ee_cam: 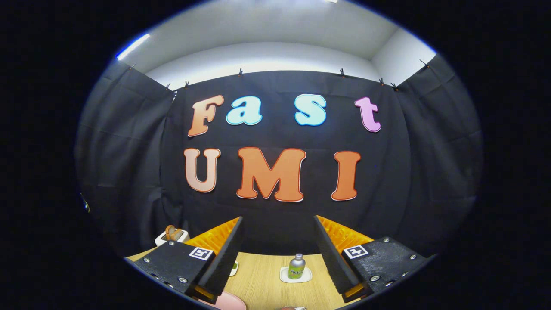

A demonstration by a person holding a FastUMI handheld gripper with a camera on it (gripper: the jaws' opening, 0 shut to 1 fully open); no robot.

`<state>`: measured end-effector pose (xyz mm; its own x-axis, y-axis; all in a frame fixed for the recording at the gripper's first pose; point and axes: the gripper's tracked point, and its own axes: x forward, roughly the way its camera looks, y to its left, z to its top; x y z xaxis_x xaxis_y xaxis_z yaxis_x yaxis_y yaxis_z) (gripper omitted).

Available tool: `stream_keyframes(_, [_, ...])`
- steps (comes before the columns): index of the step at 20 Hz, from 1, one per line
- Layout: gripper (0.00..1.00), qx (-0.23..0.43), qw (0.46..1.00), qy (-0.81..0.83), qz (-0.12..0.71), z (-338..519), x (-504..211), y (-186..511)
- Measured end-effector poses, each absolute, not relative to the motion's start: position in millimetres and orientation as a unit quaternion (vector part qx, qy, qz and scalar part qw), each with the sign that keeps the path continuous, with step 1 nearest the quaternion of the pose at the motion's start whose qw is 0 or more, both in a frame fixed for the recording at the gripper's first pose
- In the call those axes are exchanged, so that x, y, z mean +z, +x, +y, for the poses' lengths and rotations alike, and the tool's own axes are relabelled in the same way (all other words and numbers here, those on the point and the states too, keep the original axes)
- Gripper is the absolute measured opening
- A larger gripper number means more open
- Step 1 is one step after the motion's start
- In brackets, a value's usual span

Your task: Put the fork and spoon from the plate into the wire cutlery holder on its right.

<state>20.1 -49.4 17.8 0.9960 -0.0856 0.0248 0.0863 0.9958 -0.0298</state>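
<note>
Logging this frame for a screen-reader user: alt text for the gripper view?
The gripper is open and holds nothing, raised above a light wooden table and aimed at the black cloth wall. Between and beyond its fingers, a small green-labelled bottle stands on a white coaster; the edge of a pink plate shows below the left finger.

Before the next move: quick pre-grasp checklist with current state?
1. Fingers open and holding nothing: ok.
2. Plate located: ok in part, a pink plate edge shows just under the left finger.
3. Fork and spoon located: cannot tell.
4. Wire cutlery holder located: cannot tell.
5. Path ahead: not ok, a small bottle stands on a white coaster on the table beyond the fingers.
6. Aim: not ok, pointed at the booth wall rather than down.
</note>
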Motion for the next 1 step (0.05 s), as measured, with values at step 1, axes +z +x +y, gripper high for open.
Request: stream_keyframes(1, [0.94,-0.042,0.999,-0.018,-0.016,-47.5,18.4,18.7])
